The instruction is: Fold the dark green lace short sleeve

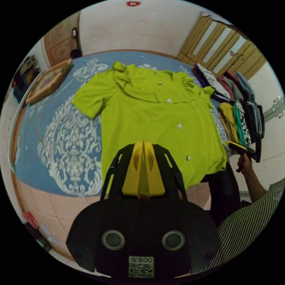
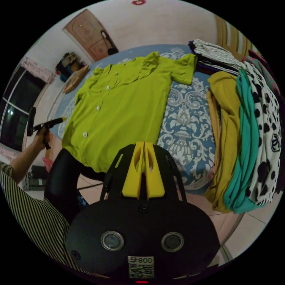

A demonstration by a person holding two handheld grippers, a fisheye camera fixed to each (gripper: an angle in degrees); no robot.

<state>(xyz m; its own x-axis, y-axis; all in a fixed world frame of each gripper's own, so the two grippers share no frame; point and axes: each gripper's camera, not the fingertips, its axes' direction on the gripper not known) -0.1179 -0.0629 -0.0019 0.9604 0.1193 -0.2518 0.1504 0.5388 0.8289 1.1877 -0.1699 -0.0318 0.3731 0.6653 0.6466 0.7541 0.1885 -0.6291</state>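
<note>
Across the blue patterned bedspread point(image 1: 59, 142) a lime-green short-sleeved button shirt point(image 1: 154, 118) is spread flat, front up, its hem at the near edge, though a dark green lace garment is what the task names. Both the left tool point(image 1: 143, 166) and the right tool point(image 2: 144, 169) are seen with jaws closed together just short of that hem, nothing gripped. No containers are seen; the clothes pile point(image 2: 246, 124) beside the shirt could be snagged, or a single hem layer pinched.

Lime-green buttoned shirt point(image 1: 148, 118), spread flat, sleeves out
</note>
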